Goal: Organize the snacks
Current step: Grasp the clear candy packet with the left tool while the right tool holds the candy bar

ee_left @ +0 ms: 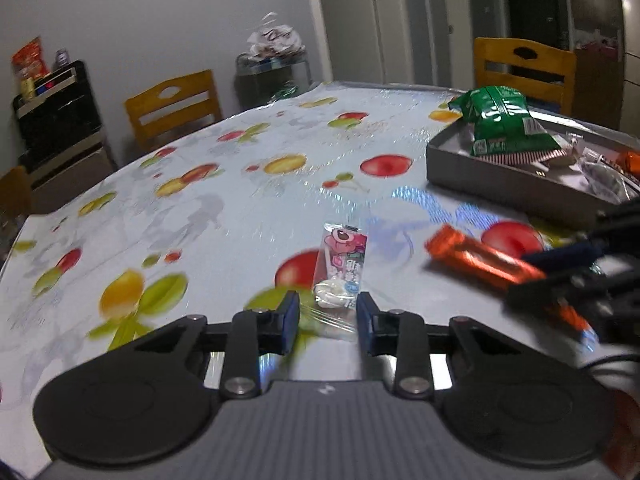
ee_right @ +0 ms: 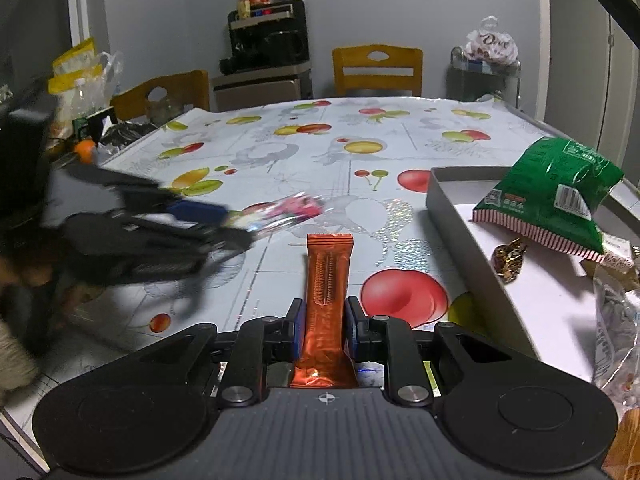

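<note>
— Two snacks sit at the grippers. Any writing on them?
— Little. The pink packet (ee_left: 340,264) carries a cartoon figure, and its print is too blurred to read. The orange bar (ee_right: 327,280) shows no legible words. The green bag (ee_right: 552,200) has a barcode and small print I cannot make out. "Dove" reads clearly only on the white bag (ee_right: 490,44) on the cart by the far wall.
— How are the hands posed?
— Both tools point forward and tilt down over the tabletop (ee_right: 280,152). The right hand-held gripper (ee_right: 325,320) is clamped on the orange bar, which runs lengthwise out past its fingers. I cannot tell whether the bar's far end touches the cloth. The left hand-held gripper (ee_left: 328,320) has the pink packet's clear tail between its fingers. I cannot tell whether the pads press on it.
— Where are things, and how much room is there?
— The grey tray (ee_right: 456,232) stands just right of the orange bar, with its near wall close to that gripper. The green bag leans over the tray's far side, and a wrapped sweet (ee_right: 509,260) lies inside. The left tool, blurred, sits near the bar's left side. Beyond both snacks, fruit-printed cloth runs to the far edge, where a wooden chair (ee_right: 378,70) stands.
</note>
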Tool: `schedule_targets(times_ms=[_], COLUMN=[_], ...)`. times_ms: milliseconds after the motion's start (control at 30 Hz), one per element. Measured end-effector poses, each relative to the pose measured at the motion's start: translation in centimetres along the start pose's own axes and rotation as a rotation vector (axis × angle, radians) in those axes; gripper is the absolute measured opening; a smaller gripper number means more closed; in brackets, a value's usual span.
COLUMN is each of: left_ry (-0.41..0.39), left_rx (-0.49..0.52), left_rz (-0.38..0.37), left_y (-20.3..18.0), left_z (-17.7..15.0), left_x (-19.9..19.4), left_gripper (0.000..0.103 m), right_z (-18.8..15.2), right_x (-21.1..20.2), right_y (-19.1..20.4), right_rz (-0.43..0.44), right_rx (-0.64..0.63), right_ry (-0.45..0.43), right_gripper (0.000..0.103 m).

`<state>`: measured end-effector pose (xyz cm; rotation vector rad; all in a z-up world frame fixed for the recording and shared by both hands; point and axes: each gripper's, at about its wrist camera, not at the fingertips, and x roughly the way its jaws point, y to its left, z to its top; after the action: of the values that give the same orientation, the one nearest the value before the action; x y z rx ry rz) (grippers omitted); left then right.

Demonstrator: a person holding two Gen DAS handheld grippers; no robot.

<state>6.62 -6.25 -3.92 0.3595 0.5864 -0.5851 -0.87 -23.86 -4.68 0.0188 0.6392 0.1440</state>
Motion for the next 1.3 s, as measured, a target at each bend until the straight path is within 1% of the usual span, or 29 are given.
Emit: schedule_targets(times_ms=[133, 167, 233, 267, 300, 400, 500, 633, 733, 767, 833, 900, 933, 967, 1000, 1067, 1167, 1300], left_ry=[0.024, 0.028, 0.029, 0.027, 0.025, 0.020, 0.010, 0.007, 0.014, 0.015, 0.012, 0.005, 0.000, -0.003, -0.005, -0.007, -0.004, -0.011], left_rx=[-0.017, -0.018, -0.016, -0.014, -0.015, -0.013, -0.013, -0.078, -0.117, -0.122, -0.129, -0.126, -0.119, -0.113, -0.107, -0.102, -0.126, -0.144], left_rz=[0.026, 0.037, 0.055, 0.062, 0.061, 0.037, 0.017, -0.049, -0.071, -0.075, -0.086, -0.097, -0.100, -0.100, -0.099, -0.087, -0.080, -0.040], left_y=[-0.8, -1.0, -1.3, -1.4, -1.4, -1.7, -1.7, -0.7, -0.2, -0.2, -0.2, -0.5, -0.8, -1.0, -1.3, -1.6, -1.4, -1.1], left_z=[-0.9, -0.9, -1.0, -1.0, -0.9, -0.6, -0.1, 0.2, 0.1, 0.0, -0.2, -0.3, -0.3, -0.4, -0.4, -0.5, -0.4, -0.3], left_x=[-1.7, -2.0, -2.2, -2.1, -2.0, -1.6, -0.7, 0.6, 0.8, 0.7, 0.5, 0.1, 0.0, -0.2, -0.3, -0.5, -0.5, -0.4], left_gripper=[0.031, 0.034, 0.047, 0.062, 0.072, 0.073, 0.073, 0.073, 0.073, 0.071, 0.065, 0.047, 0.042, 0.032, 0.032, 0.031, 0.030, 0.024], right_z=[0.0, -0.1, -0.1, -0.2, -0.2, -0.2, -0.2, -0.4, -0.6, -0.6, -0.6, -0.6, -0.6, -0.6, -0.6, -0.6, -0.6, -0.6], right_x=[0.0, 0.0, 0.0, 0.0, 0.0, 0.0, 0.0, 0.1, 0.2, 0.2, 0.3, 0.4, 0.5, 0.5, 0.5, 0.6, 0.6, 0.2], right_y=[0.1, 0.2, 0.3, 0.3, 0.3, 0.3, 0.0, 0.3, 0.4, 0.5, 0.6, 0.8, 0.9, 1.0, 1.1, 1.2, 1.2, 1.0], right_rz=[0.005, 0.009, 0.013, 0.015, 0.016, 0.016, 0.014, 0.005, 0.001, -0.001, -0.007, -0.018, -0.019, -0.020, -0.023, -0.023, -0.022, -0.016], right_rx=[-0.022, -0.027, -0.031, -0.032, -0.031, -0.027, -0.015, -0.040, -0.055, -0.060, -0.073, -0.091, -0.099, -0.105, -0.113, -0.124, -0.116, -0.103], right_ry=[0.000, 0.000, -0.002, -0.003, -0.004, -0.008, -0.013, -0.024, -0.033, -0.036, -0.043, -0.048, -0.050, -0.053, -0.055, -0.059, -0.059, -0.067], right_gripper=[0.025, 0.028, 0.032, 0.037, 0.041, 0.046, 0.047, 0.047, 0.046, 0.046, 0.046, 0.041, 0.038, 0.030, 0.026, 0.024, 0.023, 0.023])
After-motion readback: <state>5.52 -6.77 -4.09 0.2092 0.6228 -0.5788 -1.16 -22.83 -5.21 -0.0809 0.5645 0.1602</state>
